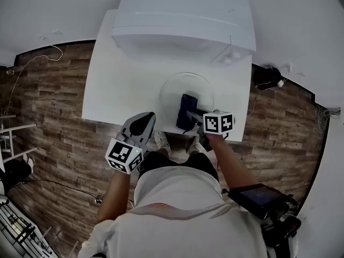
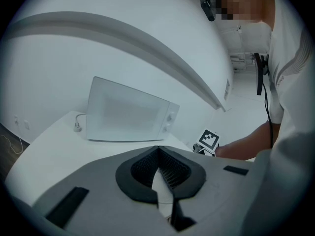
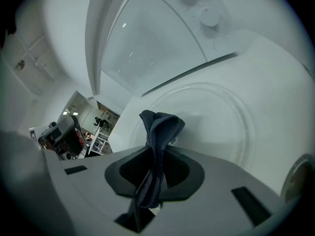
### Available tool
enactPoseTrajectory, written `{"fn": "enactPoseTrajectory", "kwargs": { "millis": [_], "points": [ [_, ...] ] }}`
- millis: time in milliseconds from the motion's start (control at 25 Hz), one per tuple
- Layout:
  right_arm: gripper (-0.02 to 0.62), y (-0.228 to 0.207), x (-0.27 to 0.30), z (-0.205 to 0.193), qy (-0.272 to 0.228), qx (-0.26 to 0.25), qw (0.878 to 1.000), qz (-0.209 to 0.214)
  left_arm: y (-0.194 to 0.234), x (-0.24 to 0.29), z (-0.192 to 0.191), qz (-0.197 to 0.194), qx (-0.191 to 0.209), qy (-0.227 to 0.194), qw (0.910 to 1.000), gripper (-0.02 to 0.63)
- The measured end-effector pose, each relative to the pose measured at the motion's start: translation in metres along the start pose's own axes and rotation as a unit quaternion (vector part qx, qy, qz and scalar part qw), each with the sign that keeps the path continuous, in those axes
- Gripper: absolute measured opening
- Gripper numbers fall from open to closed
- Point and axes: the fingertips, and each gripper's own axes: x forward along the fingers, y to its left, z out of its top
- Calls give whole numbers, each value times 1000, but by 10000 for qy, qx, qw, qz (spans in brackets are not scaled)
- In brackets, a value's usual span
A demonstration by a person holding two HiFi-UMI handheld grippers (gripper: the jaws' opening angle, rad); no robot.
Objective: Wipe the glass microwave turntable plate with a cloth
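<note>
White table (image 1: 107, 90), bearing a white microwave (image 1: 183, 15) at its far end. Glass plate (image 1: 172, 89) flat on the table, just in front of the microwave. Left gripper (image 1: 142, 123) at the table's near edge, jaws closed together, empty. Right gripper (image 3: 157, 149) over the plate's near part, clamped on a dark blue cloth (image 3: 161, 124).

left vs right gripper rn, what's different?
Load: the right gripper is shut on a dark blue cloth; the left gripper is shut on nothing.
Place: the right gripper is over the glass turntable plate; the left gripper is near the table's front edge, off the plate.
Shared: jaws closed, both facing the microwave.
</note>
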Motion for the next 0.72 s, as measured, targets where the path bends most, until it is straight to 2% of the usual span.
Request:
{"fn": "enactPoseTrajectory", "kwargs": {
  "millis": [440,720],
  "points": [
    [61,-73,-71,-1,-118,22,9970,-770,-26,27,0,-168,26,53,9998,11],
    [63,-83,-89,5,-316,-6,9957,-872,-38,41,-1,-250,42,77,9996,11]
  ]
}}
